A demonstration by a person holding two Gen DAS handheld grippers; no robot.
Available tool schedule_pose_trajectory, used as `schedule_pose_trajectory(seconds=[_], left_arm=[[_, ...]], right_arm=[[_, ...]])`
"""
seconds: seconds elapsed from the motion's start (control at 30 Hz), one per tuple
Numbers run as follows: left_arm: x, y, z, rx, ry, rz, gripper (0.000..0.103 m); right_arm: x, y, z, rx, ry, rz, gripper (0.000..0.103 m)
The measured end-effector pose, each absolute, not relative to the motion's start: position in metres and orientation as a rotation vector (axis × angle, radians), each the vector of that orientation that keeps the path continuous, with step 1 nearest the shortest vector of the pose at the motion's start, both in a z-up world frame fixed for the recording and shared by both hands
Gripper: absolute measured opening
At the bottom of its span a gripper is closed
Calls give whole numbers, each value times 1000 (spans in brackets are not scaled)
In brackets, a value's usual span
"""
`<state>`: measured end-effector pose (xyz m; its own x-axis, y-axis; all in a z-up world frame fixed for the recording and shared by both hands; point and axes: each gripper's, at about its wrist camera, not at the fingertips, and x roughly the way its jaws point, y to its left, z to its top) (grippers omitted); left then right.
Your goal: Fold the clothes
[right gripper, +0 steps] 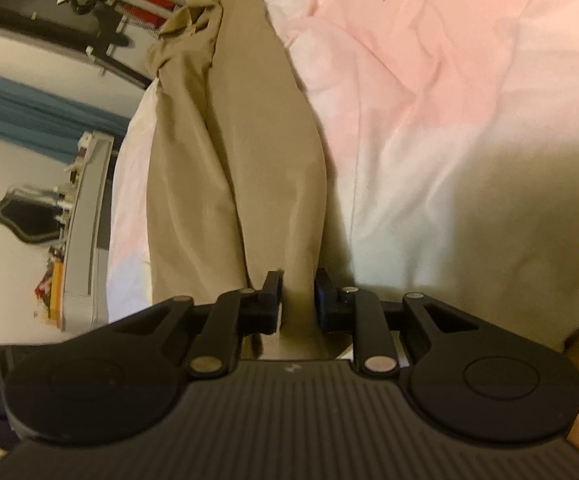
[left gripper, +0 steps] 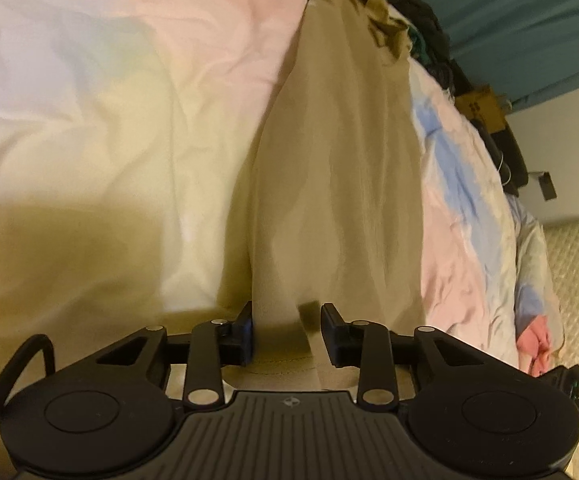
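Right wrist: trousers (right gripper: pixel 233 152) between claw (right gripper: pixel 298 304) (apparently pinched).

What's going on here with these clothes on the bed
A person is folding a long khaki garment laid out on a pastel bedspread, holding tongs in each hand. The right tongs are pinched on the near edge of the fabric. The left tongs straddle the same edge with a gap beside the cloth, so they aren't gripping it. More clothes are piled at the far end.

Khaki trousers (left gripper: pixel 329 184), pastel tie-dye bedsheet (left gripper: pixel 129 80)
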<state>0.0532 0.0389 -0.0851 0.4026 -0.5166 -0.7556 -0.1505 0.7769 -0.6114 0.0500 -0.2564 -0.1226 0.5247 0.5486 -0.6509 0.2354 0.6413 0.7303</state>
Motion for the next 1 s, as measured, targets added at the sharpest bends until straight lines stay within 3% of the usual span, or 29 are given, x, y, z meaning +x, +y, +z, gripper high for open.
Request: schedule_pose_trajectory(seconds=[0.07, 0.2, 0.3, 0.47, 0.8, 1.0], left_arm=[[54, 43, -86, -696, 1152, -256, 33], [55, 48, -86, -728, 1127, -245, 16], [55, 55, -82, -786, 1108, -245, 8], [50, 70, -52, -915, 997, -287, 5], [23, 84, 64, -884, 741, -360, 4], [-36, 86, 67, -830, 760, -335, 4]], right_arm=[[50, -257, -127, 890, 1040, 241, 22], [56, -249, -124, 847, 1046, 278, 23], [61, -250, -115, 854, 1028, 291, 10], [59, -266, -83, 914, 926, 303, 7], [52, -282, 43, 839, 684, 396, 7], [3, -292, 54, 781, 683, 433, 7]])
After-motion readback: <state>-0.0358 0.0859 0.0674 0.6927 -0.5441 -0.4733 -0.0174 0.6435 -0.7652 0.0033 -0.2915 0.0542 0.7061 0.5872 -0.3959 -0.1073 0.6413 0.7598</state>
